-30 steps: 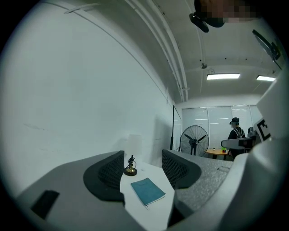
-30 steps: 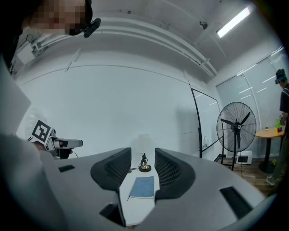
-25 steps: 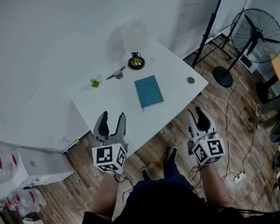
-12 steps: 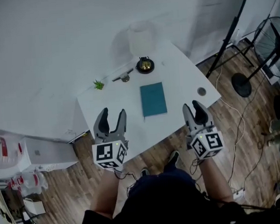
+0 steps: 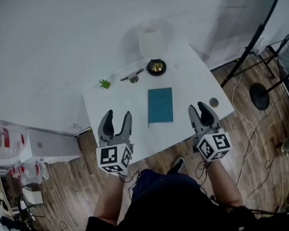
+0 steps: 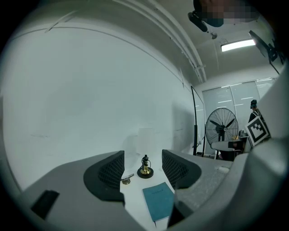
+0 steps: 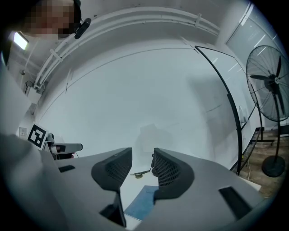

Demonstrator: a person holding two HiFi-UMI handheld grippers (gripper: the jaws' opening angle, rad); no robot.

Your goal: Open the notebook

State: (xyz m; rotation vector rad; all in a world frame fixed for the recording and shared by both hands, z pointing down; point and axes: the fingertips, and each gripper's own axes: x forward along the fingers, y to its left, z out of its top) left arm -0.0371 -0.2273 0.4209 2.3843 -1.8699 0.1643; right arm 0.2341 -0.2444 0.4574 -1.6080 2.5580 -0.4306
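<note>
Left gripper (image 5: 118, 114): jaws stand wide apart and hold nothing; in the left gripper view (image 6: 142, 167) only the table top and a small brass bell (image 6: 145, 170) appear in the gap between the pads. Right gripper (image 5: 198, 107): jaws are apart but narrower than the left pair, and are closing slightly; nothing lies between them in the right gripper view (image 7: 142, 164), and they grip nothing.

Change noted: a second ago both grippers hung short of the white table (image 5: 191, 79), over the floor; they have since advanced and now sit over its near edge, one on each side of the notebook (image 5: 160, 105).

The notebook is a teal-covered book lying flat and closed near the middle of the table; it is ahead of both grippers and apart from both; neither touches it. It shows low and right of centre in the left gripper view (image 6: 159, 200), and low between the jaws in the right gripper view (image 7: 142, 203).

Beyond it, near the wall, stand the bell, a small metal object (image 5: 132, 78) and a tiny green plant (image 5: 104, 83); all are well clear of the cover.

We judge this to be the end of the approach; the opening itself is not yet begun. We expect the next move to require one gripper to catch the cover edge while the other steadies the book.
</note>
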